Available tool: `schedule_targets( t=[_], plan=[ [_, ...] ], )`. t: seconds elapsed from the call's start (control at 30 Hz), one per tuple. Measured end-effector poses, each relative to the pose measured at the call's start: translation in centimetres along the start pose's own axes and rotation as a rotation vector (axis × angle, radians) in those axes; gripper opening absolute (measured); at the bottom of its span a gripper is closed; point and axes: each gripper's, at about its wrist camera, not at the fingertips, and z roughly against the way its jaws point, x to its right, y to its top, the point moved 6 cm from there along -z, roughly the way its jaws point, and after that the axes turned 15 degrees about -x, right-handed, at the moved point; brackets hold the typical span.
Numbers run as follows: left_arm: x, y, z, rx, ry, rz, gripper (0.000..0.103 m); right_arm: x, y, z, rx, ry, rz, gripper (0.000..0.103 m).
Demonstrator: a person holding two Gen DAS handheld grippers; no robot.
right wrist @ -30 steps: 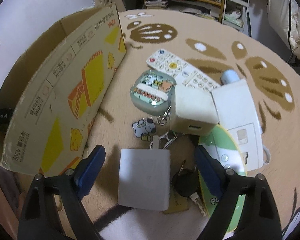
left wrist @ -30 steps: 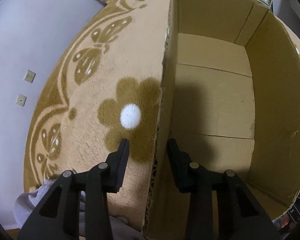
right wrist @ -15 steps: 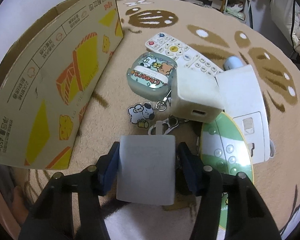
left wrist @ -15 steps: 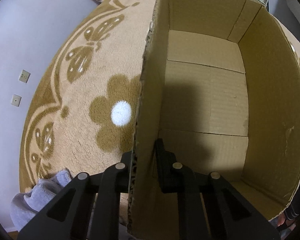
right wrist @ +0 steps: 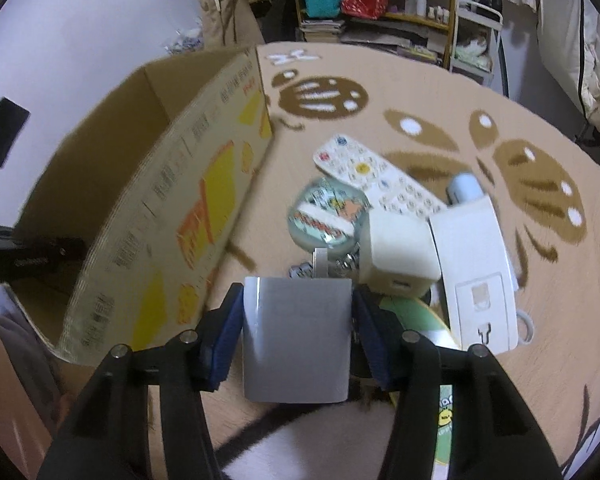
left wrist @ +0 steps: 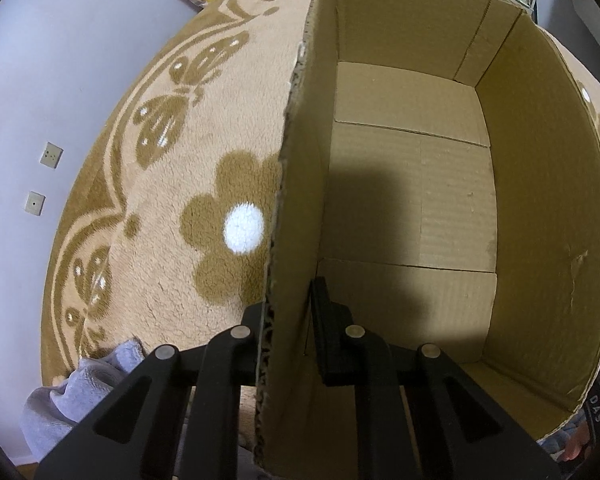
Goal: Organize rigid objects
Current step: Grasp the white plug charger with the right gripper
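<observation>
The right gripper (right wrist: pixel 298 334) is clamping the grey charger (right wrist: pixel 296 340), prongs pointing up-frame, now seemingly lifted; the left gripper (left wrist: pixel 288 320) is pinching the cardboard box (left wrist: pixel 548 216) wall.

Left gripper (left wrist: pixel 290 312) pinches the box wall (left wrist: pixel 296 200) — right gripper (right wrist: pixel 296 320) clamps the grey charger (right wrist: pixel 296 336) between 2 blue pads (right wrist: pixel 224 340).

Matte black left gripper (left wrist: pixel 290 320) with silver rivets and cutout arms; right gripper (right wrist: pixel 298 312) same black, blue pads (right wrist: pixel 224 340) inside.
</observation>
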Motion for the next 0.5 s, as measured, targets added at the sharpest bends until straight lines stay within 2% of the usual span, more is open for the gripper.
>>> schedule_targets(
  t=[0.27,0.5],
  plan=[
    [0.2,-0.1,0.2,0.008,0.004,-0.004,0.013,-0.4,1.8,2.1,0.062,0.004,0.014,0.058],
    [0.2,0.0,0.2,0.007,0.002,-0.002,0.013,0.0,2.1,2.4,0.064,0.033,0.003,0.058]
  ],
)
